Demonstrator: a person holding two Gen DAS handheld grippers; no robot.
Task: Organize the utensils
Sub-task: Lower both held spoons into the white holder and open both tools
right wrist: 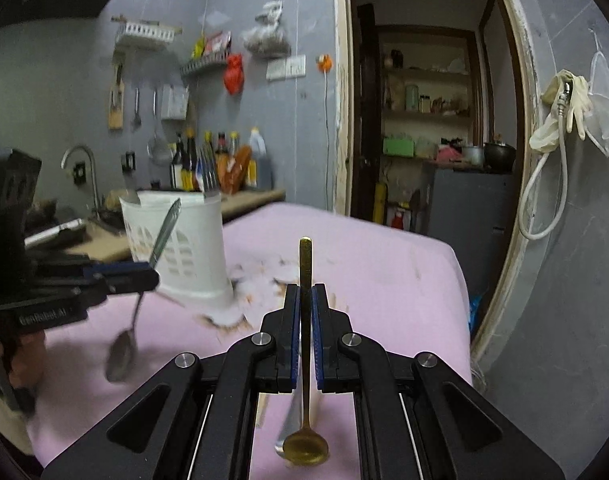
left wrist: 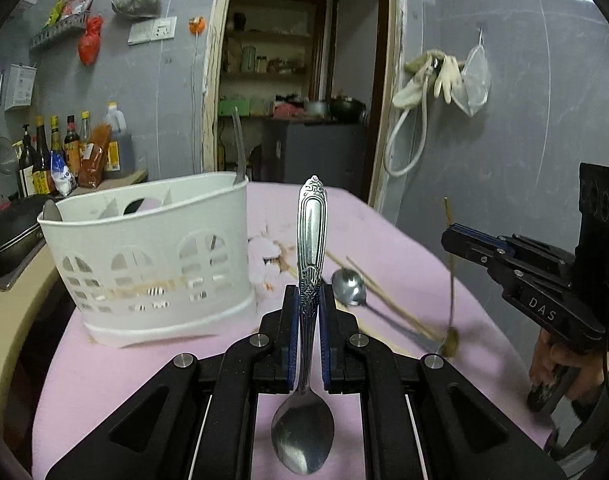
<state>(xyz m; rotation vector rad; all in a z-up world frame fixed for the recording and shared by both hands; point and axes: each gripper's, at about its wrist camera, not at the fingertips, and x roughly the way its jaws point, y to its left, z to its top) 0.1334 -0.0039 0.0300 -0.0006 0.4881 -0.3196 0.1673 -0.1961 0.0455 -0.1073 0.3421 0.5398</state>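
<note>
My left gripper (left wrist: 309, 300) is shut on a silver spoon (left wrist: 311, 240), handle up, bowl hanging down, above the pink table. It also shows in the right wrist view (right wrist: 144, 274) with the silver spoon (right wrist: 124, 350). My right gripper (right wrist: 304, 304) is shut on a thin gold spoon (right wrist: 305, 272), handle up, bowl low; it shows in the left wrist view (left wrist: 450, 236) with the gold spoon (left wrist: 450, 340). A white slotted utensil holder (left wrist: 152, 256) stands at the left, also in the right wrist view (right wrist: 184, 248), with a fork (right wrist: 208, 168) in it.
On the pink cloth (left wrist: 384, 224) lie another silver spoon (left wrist: 348, 286) and wooden chopsticks (left wrist: 384, 300), to the right of the holder. A worn, stained patch (right wrist: 260, 276) is beside the holder. A counter with bottles (left wrist: 56, 152) and a sink (right wrist: 80, 184) lie beyond.
</note>
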